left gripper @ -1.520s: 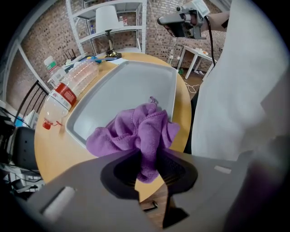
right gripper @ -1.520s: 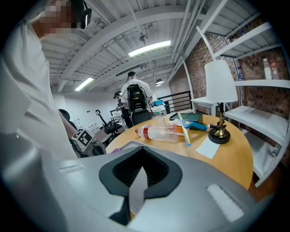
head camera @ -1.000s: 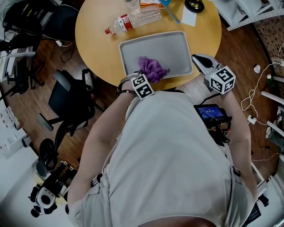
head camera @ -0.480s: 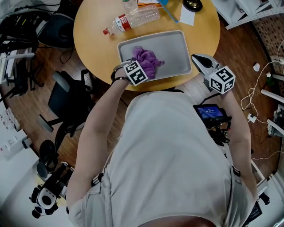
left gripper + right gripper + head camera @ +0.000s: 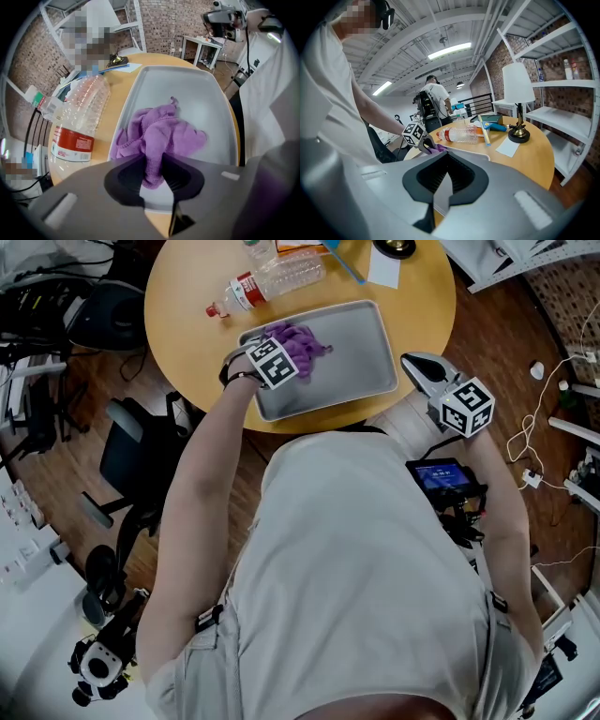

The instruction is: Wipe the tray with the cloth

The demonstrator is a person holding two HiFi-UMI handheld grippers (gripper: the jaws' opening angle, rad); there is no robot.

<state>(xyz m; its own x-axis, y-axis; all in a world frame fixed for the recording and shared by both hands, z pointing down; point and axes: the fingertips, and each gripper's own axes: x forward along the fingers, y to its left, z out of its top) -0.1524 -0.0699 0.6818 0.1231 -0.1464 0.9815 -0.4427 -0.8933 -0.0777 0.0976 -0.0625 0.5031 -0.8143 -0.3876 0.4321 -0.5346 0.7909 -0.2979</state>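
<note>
Purple crumpled cloth (image 5: pixel 161 136), probably soft and light, sat at the far left corner of the grey rectangular tray (image 5: pixel 197 93), a bunched fold clamped in the jaws of the left gripper (image 5: pixel 152 172), while the jaws of the right gripper (image 5: pixel 446 180) met empty.

Round wooden table (image 5: pixel 178 287) on dark wood floor (image 5: pixel 506 343); brick wall (image 5: pixel 576 101), white shelving (image 5: pixel 562 119) behind.
</note>
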